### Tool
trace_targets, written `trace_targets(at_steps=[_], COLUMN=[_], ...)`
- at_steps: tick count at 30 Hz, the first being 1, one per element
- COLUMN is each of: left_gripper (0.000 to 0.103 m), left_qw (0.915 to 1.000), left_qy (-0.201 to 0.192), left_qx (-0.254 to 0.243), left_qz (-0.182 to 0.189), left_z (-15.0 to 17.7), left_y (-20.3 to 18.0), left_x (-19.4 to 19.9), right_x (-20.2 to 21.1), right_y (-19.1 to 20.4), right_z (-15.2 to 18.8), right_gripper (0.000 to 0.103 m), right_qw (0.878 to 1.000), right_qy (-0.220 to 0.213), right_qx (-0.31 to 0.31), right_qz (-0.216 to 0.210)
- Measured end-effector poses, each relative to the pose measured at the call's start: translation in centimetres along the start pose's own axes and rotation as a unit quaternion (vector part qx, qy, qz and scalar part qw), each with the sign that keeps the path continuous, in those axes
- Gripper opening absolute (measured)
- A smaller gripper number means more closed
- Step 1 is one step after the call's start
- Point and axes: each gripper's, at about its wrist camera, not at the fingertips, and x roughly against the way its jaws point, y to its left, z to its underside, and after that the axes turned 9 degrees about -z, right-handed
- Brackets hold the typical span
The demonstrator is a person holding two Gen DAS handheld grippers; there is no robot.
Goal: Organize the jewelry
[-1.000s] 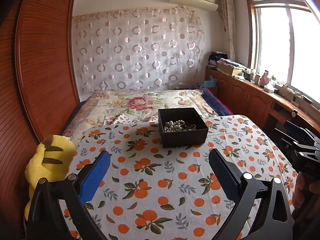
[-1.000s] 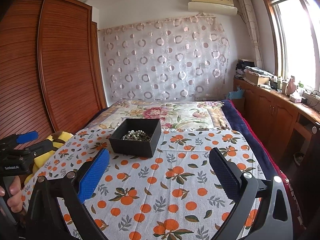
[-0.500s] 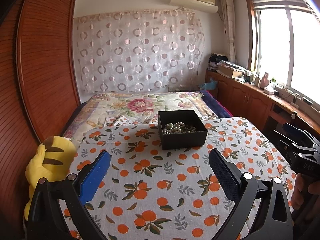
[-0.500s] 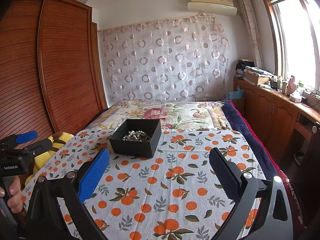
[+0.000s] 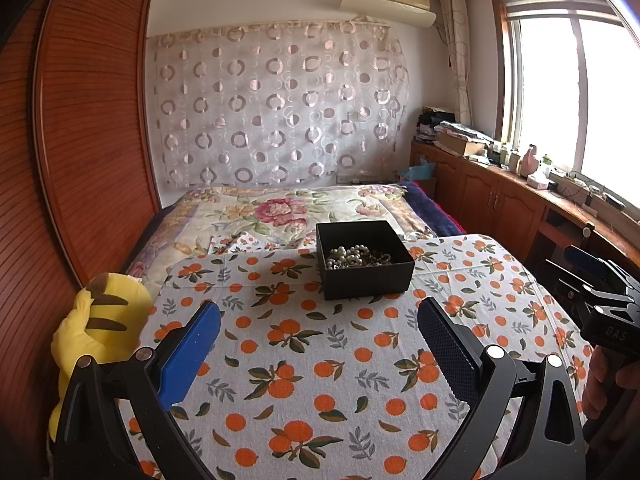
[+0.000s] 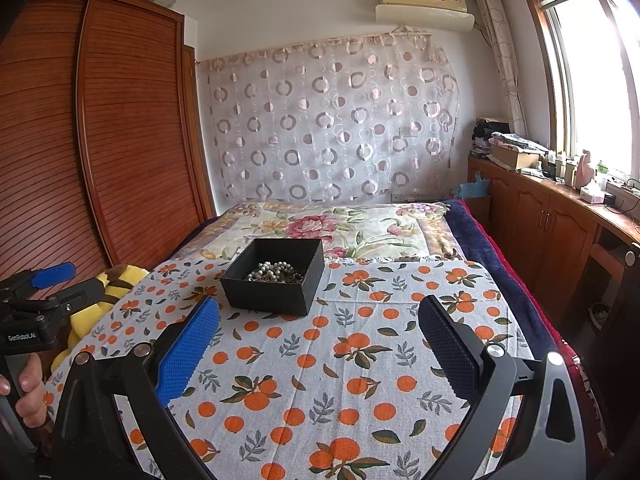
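A bench point(image 5: 320, 380) draped in a white cloth printed with oranges and leaves fills the lower half of both wrist views, standing at the foot of a bed point(image 5: 280, 212) with a floral cover. To the left a yellow plush toy point(image 5: 96, 328) leans against the bench edge.

Toward the far edge of the bench sits an open black box point(image 5: 366, 280), roughly square with no marked long axis, and in it lies a tangle of pearl-like bead jewelry point(image 5: 356, 256), heaped toward the near side of the box floor.

The left claw point(image 5: 318, 344) is spread wide and holds nothing; the box lies straight ahead and slightly right of its centre line, well apart from the pads. The right claw point(image 6: 318, 344) is likewise gaping and empty, with the box ahead and off to its left. Neither hand looks clearly nearer, so either could reach in from above; the beads must be approached over the box's near wall.

Readable writing: "GenRobot.AI" on the left tool body seen from the right wrist camera, and "DAS" on the right tool body seen from the left wrist camera
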Motion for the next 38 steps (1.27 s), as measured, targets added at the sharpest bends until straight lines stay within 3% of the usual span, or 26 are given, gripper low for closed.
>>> trace_targets(at_steps=[38], left_gripper=[0.095], left_qw=[1.0], left_qy=[-0.003], left_qx=[0.001], left_qz=[0.002], left_z=[-0.17], left_y=[0.02], left_x=[0.28], right_x=[0.16], right_y=[0.16], right_z=[-0.16], right_gripper=[0.1], right_qw=[1.0], right_qy=[-0.003], right_qx=[-0.001], right_qz=[-0.001])
